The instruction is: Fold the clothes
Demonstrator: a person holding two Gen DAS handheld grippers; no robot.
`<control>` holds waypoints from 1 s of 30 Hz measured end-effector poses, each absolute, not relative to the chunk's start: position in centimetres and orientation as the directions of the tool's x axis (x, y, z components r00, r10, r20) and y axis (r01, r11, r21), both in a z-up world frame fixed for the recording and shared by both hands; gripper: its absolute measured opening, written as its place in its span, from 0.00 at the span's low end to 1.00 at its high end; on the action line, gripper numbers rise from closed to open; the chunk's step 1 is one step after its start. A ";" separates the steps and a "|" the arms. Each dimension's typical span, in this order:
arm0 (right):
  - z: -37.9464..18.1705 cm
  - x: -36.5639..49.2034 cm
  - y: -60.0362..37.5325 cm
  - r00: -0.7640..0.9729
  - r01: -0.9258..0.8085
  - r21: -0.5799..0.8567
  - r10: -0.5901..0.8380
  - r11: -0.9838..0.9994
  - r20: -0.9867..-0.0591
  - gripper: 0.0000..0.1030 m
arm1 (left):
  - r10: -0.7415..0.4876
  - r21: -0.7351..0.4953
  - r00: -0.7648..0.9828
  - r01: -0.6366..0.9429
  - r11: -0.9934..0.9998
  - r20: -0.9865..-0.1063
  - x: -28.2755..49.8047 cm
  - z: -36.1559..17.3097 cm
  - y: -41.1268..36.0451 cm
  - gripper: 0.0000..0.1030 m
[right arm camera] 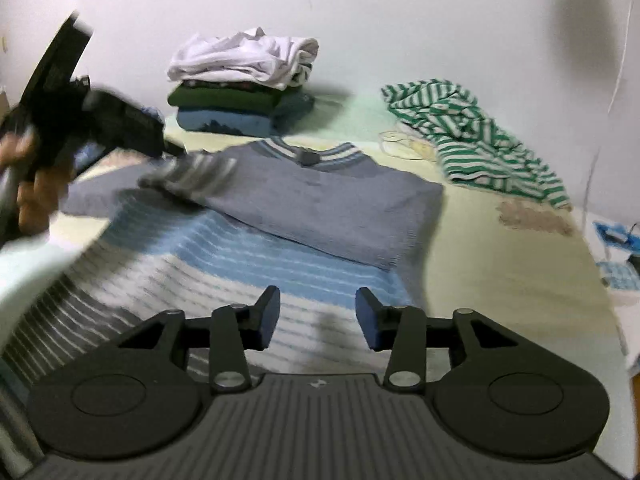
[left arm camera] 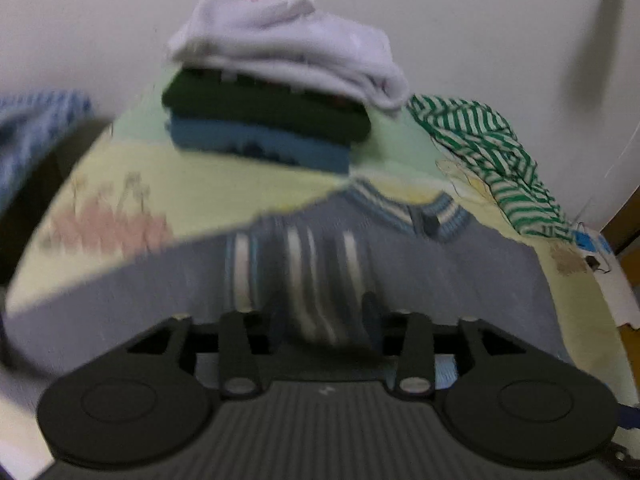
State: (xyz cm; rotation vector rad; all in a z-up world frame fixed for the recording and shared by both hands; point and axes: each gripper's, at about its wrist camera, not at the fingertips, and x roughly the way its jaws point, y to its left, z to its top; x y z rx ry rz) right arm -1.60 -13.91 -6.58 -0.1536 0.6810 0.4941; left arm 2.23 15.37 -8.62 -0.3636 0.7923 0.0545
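In the left wrist view, the left gripper (left arm camera: 326, 320) was closed on the striped sleeve cuff (left arm camera: 316, 280) of a grey knitted sweater (left arm camera: 460, 272); the cloth was bunched between the two dark fingers, and this part of the picture was blurred. The sweater lay spread on a pale yellow-green bed sheet (left arm camera: 200, 176) with faded pink printed figures, and its ribbed collar (left arm camera: 404, 208) had blue and white bands. Behind it stood a stack of folded clothes (left arm camera: 272, 120): a blue piece at the bottom, a dark green one in the middle, and a soft white one, loosely folded, on top. To the right a green and white striped garment (left arm camera: 496, 160) lay crumpled on the sheet. In the right wrist view, the right gripper (right arm camera: 318, 316) hung with its jaws apart and nothing between them, just above the lower part of the sweater (right arm camera: 328, 200), where the knit changed from grey to light blue and white horizontal stripes. At the left, a hand (right arm camera: 28, 184) held the left gripper (right arm camera: 168, 152), which gripped the sleeve over the sweater's chest. The folded stack (right arm camera: 240, 92) and the striped garment (right arm camera: 480, 136) were near the white wall (right arm camera: 400, 8).
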 end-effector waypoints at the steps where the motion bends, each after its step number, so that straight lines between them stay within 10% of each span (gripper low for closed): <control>1: -6.7 -1.6 -13.7 0.662 -0.484 0.031 0.389 0.874 -0.640 0.44 | -0.099 -0.319 0.701 -0.191 0.928 -0.706 1.8 -9.3 15.0 0.62; 10: -7.6 -2.7 -12.0 0.625 -0.526 0.007 0.393 0.850 -0.674 0.49 | -0.152 -0.359 0.690 -0.165 0.918 -0.707 3.0 -11.2 13.4 0.85; 18: -7.8 -2.9 -13.0 0.636 -0.470 0.040 0.370 0.882 -0.678 0.49 | -0.229 -0.546 0.726 -0.233 0.805 -0.648 4.4 -11.6 14.8 0.80; 24: -8.0 -2.9 -13.1 0.633 -0.458 0.057 0.370 0.887 -0.679 0.49 | -0.212 -0.580 0.742 -0.277 0.766 -0.635 5.6 -12.2 15.1 0.50; 26: -7.9 -2.9 -13.0 0.633 -0.459 0.055 0.370 0.887 -0.679 0.49 | -0.198 -0.554 0.735 -0.278 0.784 -0.649 5.9 -12.2 15.0 0.27; 27: -7.9 -2.9 -13.0 0.633 -0.459 0.056 0.370 0.887 -0.680 0.49 | -0.191 -0.541 0.729 -0.280 0.793 -0.657 6.0 -12.2 15.1 0.00; 30: -7.9 -2.9 -13.9 0.633 -0.431 0.075 0.360 0.899 -0.685 0.49 | -0.172 -0.512 0.723 -0.281 0.812 -0.669 6.1 -12.1 15.4 0.00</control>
